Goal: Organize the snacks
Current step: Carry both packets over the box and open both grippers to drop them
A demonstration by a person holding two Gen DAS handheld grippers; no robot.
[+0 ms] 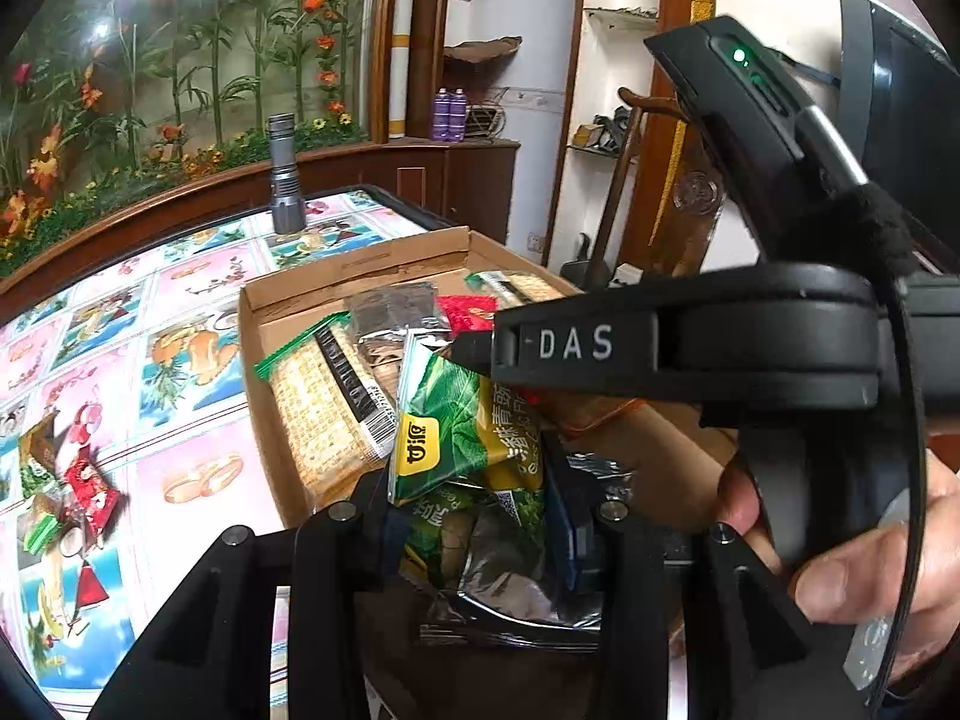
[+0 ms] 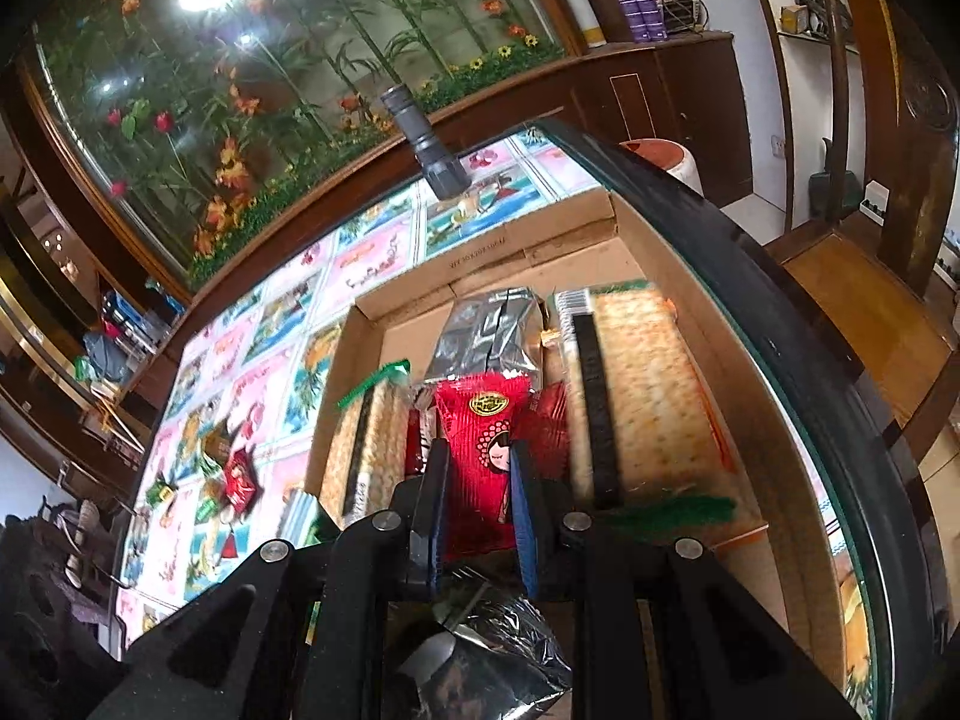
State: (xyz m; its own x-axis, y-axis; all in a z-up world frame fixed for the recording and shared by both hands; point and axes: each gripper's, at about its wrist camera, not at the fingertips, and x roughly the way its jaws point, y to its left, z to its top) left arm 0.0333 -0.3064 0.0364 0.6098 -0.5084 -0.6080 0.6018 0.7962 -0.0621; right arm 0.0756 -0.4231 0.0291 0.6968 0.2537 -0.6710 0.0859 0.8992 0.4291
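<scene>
Several snack packets lie heaped in the cardboard box (image 2: 654, 276), and we take that box as our landmark. Inside it, our right gripper (image 2: 477, 480) has its two fingers closed on a red packet (image 2: 480, 450) printed with a cartoon face, held upright near the box's middle. Behind the red packet lies a silver foil packet (image 2: 489, 333); a long cracker pack (image 2: 642, 384) stretches along the box's right wall, and a second cracker pack (image 2: 369, 450) with a green end rests against its left wall.

From the left wrist view, our left gripper (image 1: 474, 516) sits over the box's near end with green snack bags (image 1: 462, 438) bunched between its fingers; we cannot tell whether they are clamped or merely resting there. The other gripper's black body crosses above them.

Left of the box, a small cluster of loose snacks (image 1: 78, 492) lies on the patterned tablecloth (image 1: 198, 276). Beyond the box's far edge stands a grey flashlight (image 1: 283, 180).
</scene>
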